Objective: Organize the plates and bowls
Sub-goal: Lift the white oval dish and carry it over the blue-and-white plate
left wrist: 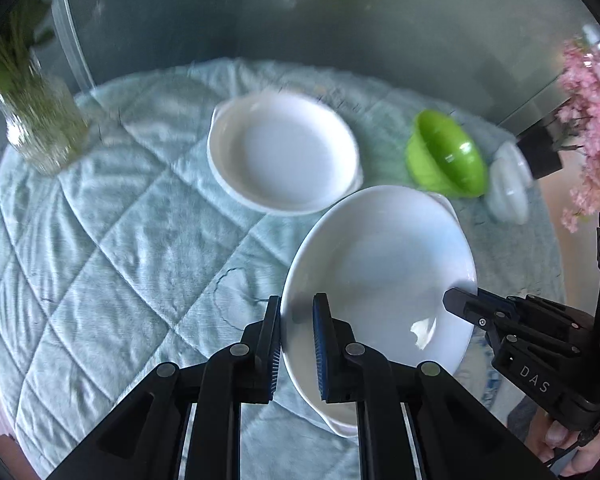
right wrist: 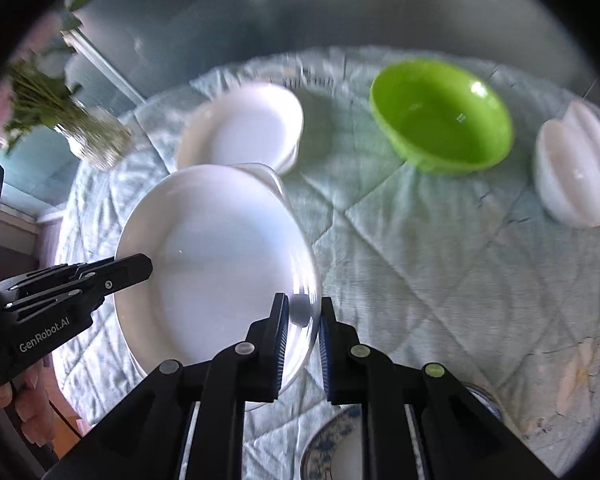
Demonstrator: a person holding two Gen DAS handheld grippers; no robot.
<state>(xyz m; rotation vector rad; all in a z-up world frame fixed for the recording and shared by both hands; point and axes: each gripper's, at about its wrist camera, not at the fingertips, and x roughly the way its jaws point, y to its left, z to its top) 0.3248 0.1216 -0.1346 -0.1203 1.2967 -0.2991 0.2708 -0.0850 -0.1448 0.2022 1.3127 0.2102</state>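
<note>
Nearest my left camera: the left gripper, jaws pinching the near-left rim of a white plate. I have the same plate by its opposite rim in the right gripper, jaws likewise pinched on it. The plate hangs tilted between the two, above the quilted pale-blue cloth that covers the table.

Other items I can list:

- White dish with small side handles, resting on the cloth just beyond the held plate. In the right view it looks like more than one stacked, though blur keeps me from being sure.
- Green bowl, upright on the cloth, to the right of the white dish and apart from it.
- Two small white bowls, tipped and leaning together, right of the green bowl near the cloth's edge.
- Blue-patterned plate, partly hidden under my right gripper at the near edge.
- Glass vase of green stems, far left on the cloth.
- Pink flowers at the far right.
- A person's fingers below the right gripper's body.
</note>
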